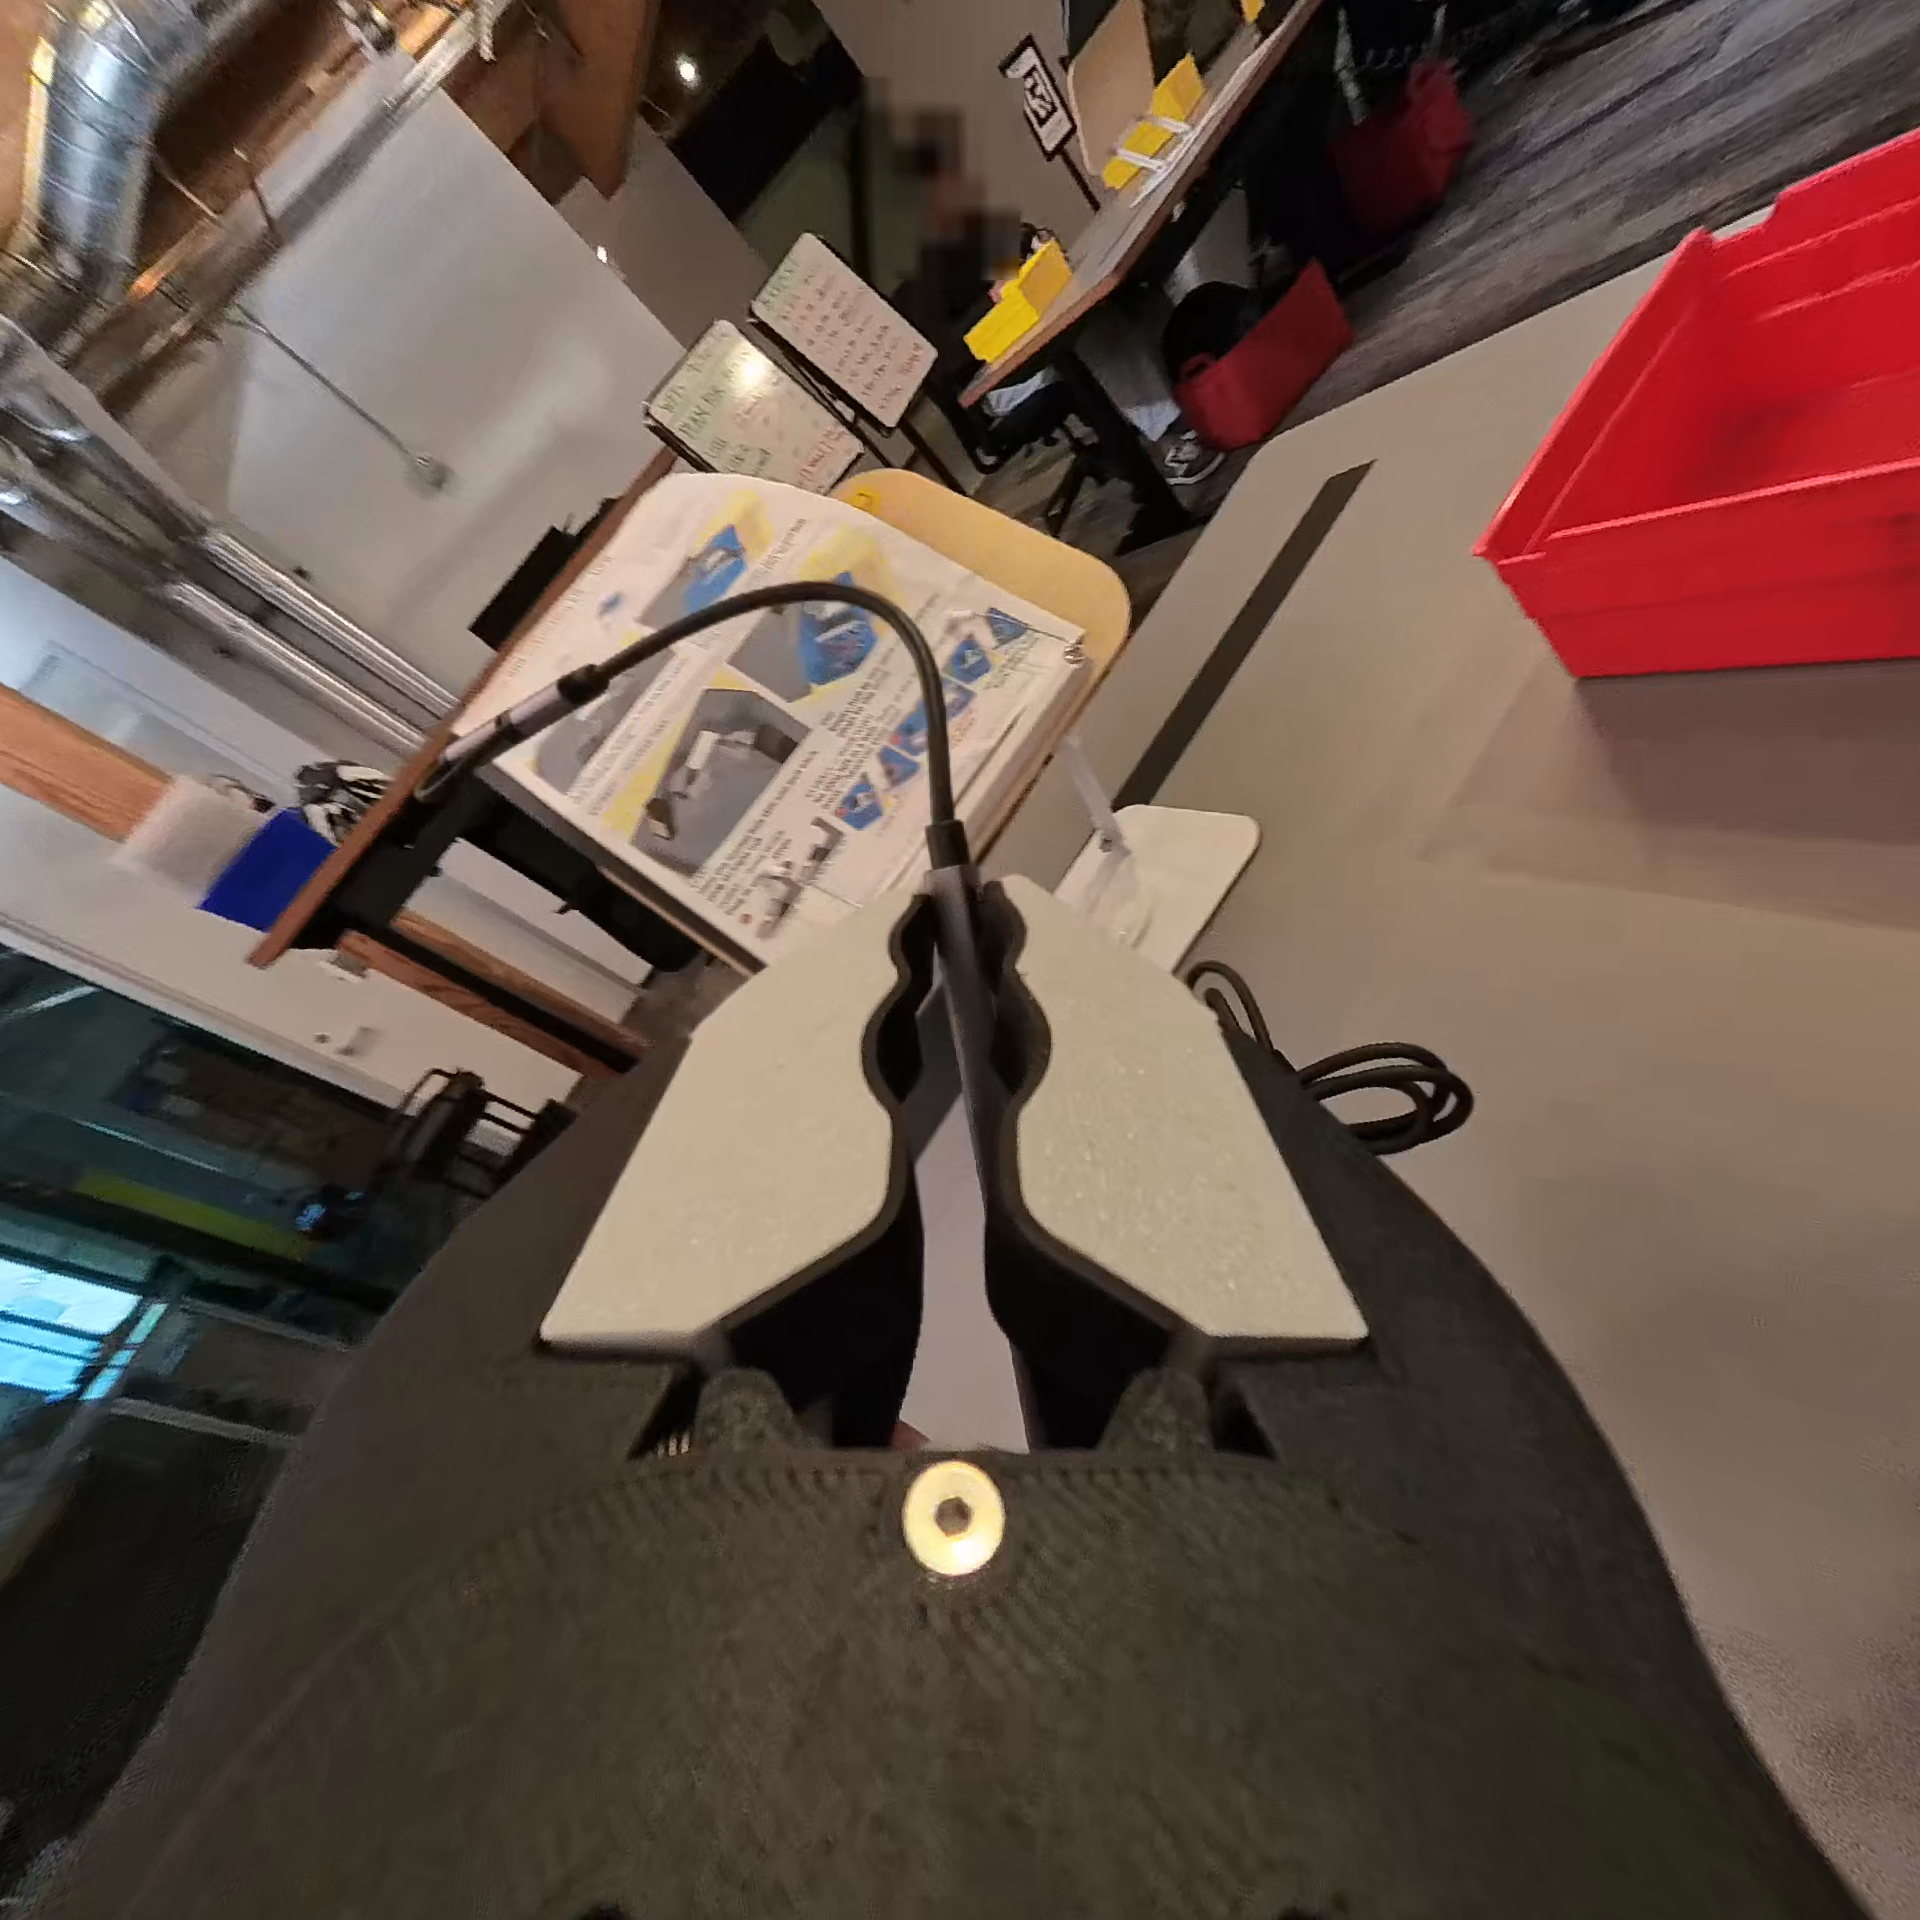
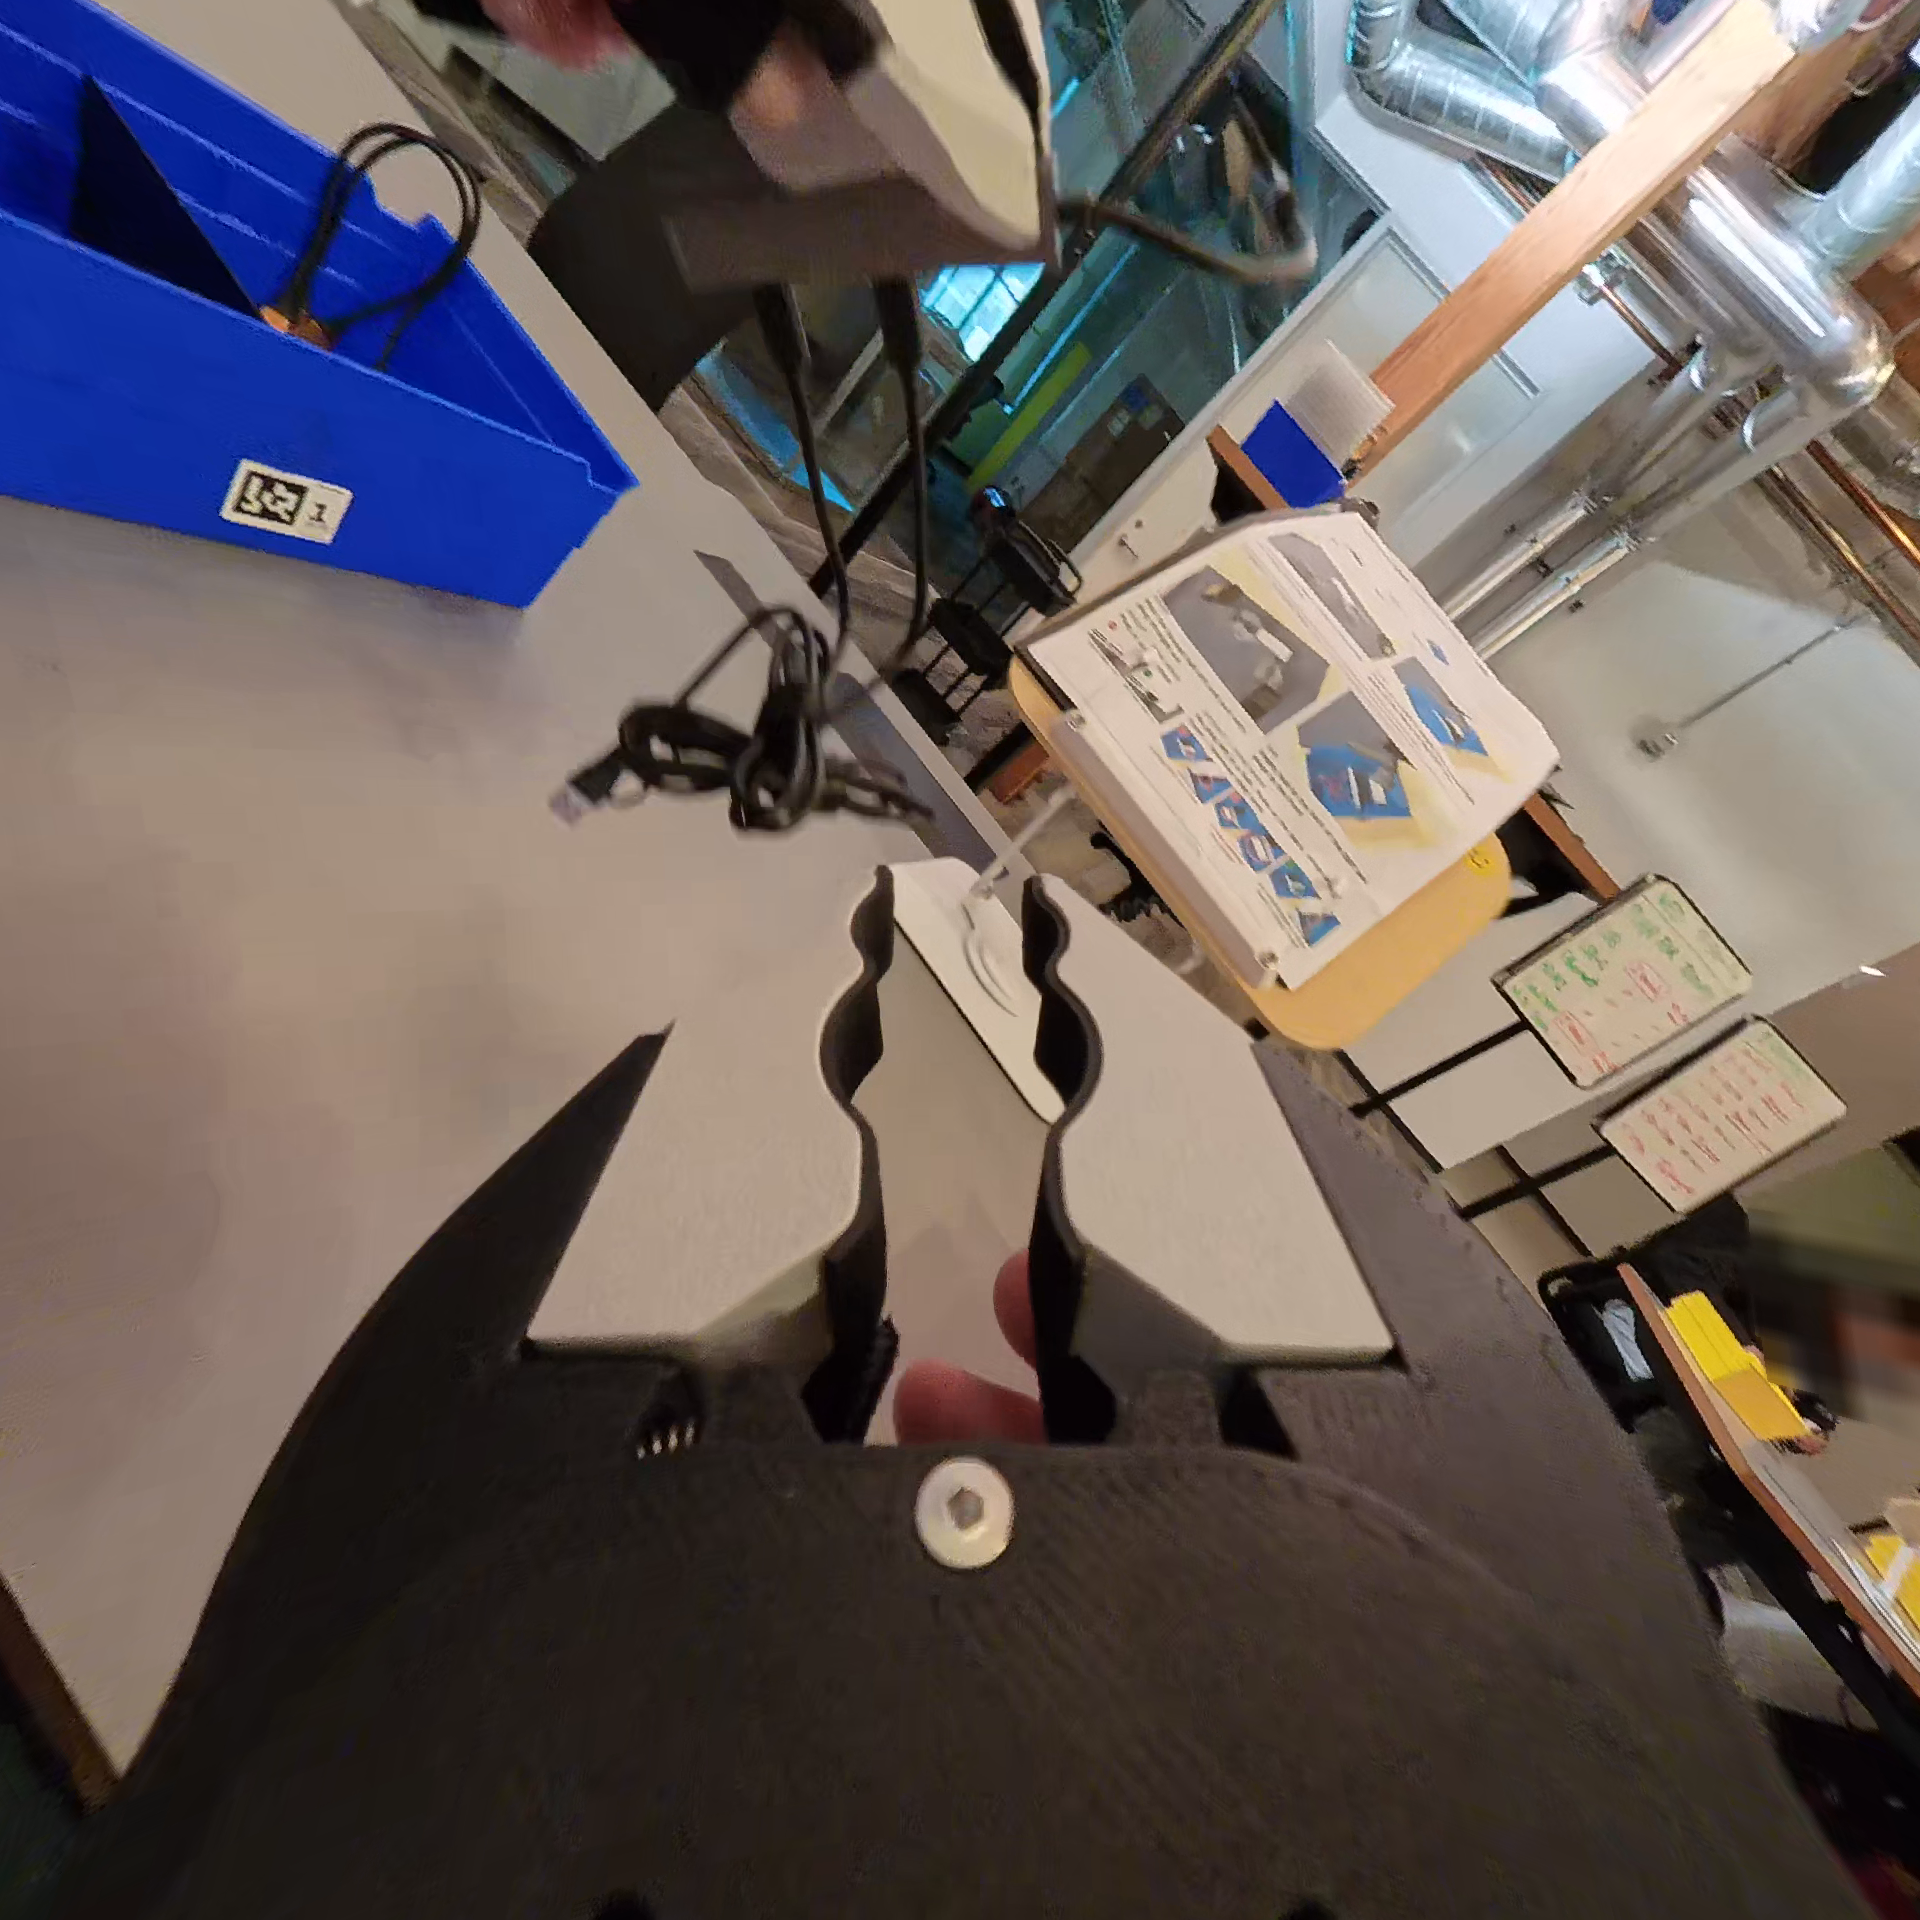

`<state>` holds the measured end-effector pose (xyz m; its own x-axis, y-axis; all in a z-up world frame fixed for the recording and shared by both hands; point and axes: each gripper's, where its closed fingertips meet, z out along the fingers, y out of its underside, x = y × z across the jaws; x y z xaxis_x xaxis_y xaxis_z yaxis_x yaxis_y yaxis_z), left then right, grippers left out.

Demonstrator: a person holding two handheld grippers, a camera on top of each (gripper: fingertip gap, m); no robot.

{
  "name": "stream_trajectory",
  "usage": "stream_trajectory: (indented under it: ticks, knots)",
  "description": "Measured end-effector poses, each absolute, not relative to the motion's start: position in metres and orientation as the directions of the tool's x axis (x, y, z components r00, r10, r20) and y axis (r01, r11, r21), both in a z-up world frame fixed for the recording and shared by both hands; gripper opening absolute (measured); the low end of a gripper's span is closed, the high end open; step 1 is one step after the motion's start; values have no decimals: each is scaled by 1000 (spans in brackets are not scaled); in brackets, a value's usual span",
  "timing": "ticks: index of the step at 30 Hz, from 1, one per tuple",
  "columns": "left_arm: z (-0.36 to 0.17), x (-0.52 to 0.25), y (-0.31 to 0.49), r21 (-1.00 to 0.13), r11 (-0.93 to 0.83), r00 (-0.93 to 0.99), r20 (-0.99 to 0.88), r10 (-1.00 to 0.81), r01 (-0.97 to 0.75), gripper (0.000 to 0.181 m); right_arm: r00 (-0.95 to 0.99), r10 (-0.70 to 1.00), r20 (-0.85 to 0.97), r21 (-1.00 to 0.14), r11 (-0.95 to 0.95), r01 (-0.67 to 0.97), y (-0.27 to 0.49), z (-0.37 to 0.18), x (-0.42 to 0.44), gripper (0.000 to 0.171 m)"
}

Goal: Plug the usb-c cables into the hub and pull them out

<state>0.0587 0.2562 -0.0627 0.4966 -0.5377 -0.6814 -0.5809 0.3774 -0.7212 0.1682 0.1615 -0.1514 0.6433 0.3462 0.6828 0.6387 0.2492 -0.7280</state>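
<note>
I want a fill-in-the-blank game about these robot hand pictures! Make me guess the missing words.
1. The left gripper is shut on a thin, dark ____.
2. The right gripper is open and holds ____.
3. The bin with a cable looped inside it is coloured ____.
4. The other bin, seen from the left wrist view, is coloured ____.

Missing words: hub; nothing; blue; red
</note>
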Motion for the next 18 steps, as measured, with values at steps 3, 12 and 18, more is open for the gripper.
stream_trajectory:
  ticks: [3,12,18]
  knots:
    - [-82,71,256,-771,331,508,-616,-602,-544,9,622,383,682,-727,266,633,179,-155,142,25]
    - [-127,91,258,-899,151,514,-365,-777,-410,8,515,430,741,-658,312,686,239,-181,108,30]
    - [-141,98,257,-926,75,488,-262,-832,-370,8,431,451,782,-598,346,723,263,-200,91,31]
